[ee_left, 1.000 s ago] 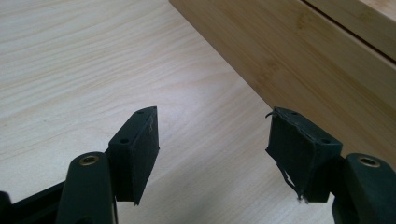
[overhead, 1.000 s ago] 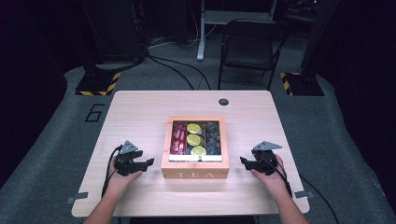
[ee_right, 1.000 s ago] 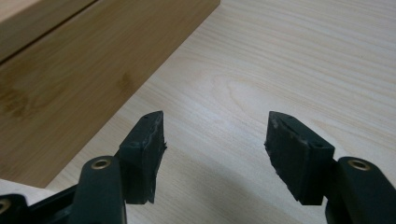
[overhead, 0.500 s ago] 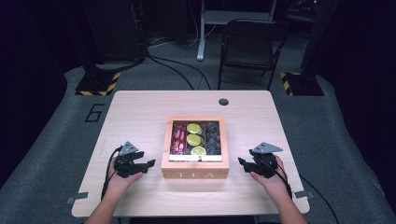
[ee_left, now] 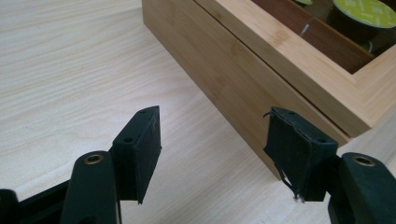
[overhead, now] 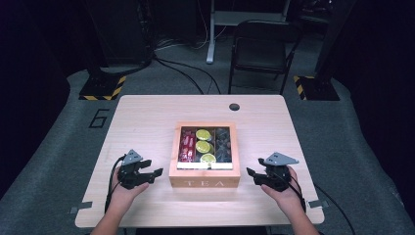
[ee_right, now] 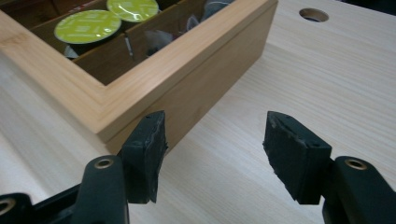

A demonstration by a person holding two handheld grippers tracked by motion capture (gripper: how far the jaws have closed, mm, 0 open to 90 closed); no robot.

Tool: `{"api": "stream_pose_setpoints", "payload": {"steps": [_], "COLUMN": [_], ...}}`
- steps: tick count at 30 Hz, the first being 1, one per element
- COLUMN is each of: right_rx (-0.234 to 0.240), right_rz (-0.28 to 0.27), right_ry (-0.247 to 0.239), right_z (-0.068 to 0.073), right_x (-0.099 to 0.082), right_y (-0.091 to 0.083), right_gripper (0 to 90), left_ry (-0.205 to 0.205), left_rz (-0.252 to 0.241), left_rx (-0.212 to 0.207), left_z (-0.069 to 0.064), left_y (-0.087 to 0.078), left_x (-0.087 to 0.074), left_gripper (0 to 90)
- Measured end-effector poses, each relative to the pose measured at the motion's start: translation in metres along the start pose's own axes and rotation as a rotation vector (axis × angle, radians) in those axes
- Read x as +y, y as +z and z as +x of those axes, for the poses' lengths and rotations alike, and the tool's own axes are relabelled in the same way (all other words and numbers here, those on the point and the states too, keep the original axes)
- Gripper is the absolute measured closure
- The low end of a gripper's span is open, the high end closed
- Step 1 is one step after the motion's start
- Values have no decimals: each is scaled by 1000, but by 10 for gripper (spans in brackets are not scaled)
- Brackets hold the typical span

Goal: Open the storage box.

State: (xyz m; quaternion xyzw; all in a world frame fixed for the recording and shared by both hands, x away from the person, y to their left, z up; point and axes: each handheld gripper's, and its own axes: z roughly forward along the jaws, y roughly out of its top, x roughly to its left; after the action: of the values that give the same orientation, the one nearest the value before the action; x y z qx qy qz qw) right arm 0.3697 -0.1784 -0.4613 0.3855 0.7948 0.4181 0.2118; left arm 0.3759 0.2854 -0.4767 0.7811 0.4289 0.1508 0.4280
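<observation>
At surface (overhead: 147, 117) centre, wooden tea box (overhead: 204, 182) sitting, lid open, green-topped capsules (overhead: 203, 146) being shown inside. Left hand-held gripper (overhead: 155, 172) being held just beside box's left wall, jaws spread, having just been closing, nothing between. Right hand-held gripper (overhead: 250, 173) being held near box's right wall, jaws spread, empty.

Tea box (overhead: 204, 177) between the two grippers: pale wood, bamboo-like, fine straight grain, smooth satin finish; darker wood dividers inside. Table (overhead: 147, 117) under both grippers: light wood-look top, matt, streaky grain. Left gripper (ee_left: 212, 156): matt black plastic jaws, brass-coloured rivets, pads (ee_left: 292, 149) of rough black rubbery stuff, frayed at the edge. Capsules (ee_right: 88, 26) in the box ahead of the right gripper (ee_right: 212, 156): matt green foil lids.
</observation>
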Motion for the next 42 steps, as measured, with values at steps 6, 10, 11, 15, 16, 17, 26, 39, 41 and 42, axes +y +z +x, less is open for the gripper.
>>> {"api": "stream_pose_setpoints", "payload": {"steps": [6, 10, 11, 15, 16, 17, 26, 39, 41, 42], "right_rx": [11, 24, 30, 51, 56, 62, 86, 117, 119, 119], "right_rz": [-12, -24, -28, -43, -47, -50, -55, 0, 13, 12], "right_ry": [-40, -48, -52, -51, -51, -53, -60, -78, -92, -94], "right_z": [15, 20, 22, 27, 28, 30, 35, 43, 44, 44], "right_x": [1, 1, 2, 2, 2, 2, 3, -1, -2, -2], "right_y": [-6, -9, -9, -12, -13, -13, -13, 0, 3, 4], "right_gripper": [385, 385, 385, 385, 385, 386, 386, 385, 385, 385], "left_ry": [26, 39, 49, 48, 55, 56, 67, 96, 105, 105], "left_rz": [-7, -10, -16, -23, -19, -25, -25, -14, -5, -5], "left_rx": [-11, -19, -17, -27, -34, -33, -53, -86, -97, -97], "left_z": [-8, -13, -15, -19, -20, -21, -28, -37, -40, -40], "left_y": [-6, -8, -9, -12, -14, -16, -22, -14, -11, -11], "left_x": [1, 1, 1, 0, 0, 0, -1, -3, -4, -4], "left_gripper": [354, 357, 357, 363, 363, 366, 374, 377, 381, 384]}}
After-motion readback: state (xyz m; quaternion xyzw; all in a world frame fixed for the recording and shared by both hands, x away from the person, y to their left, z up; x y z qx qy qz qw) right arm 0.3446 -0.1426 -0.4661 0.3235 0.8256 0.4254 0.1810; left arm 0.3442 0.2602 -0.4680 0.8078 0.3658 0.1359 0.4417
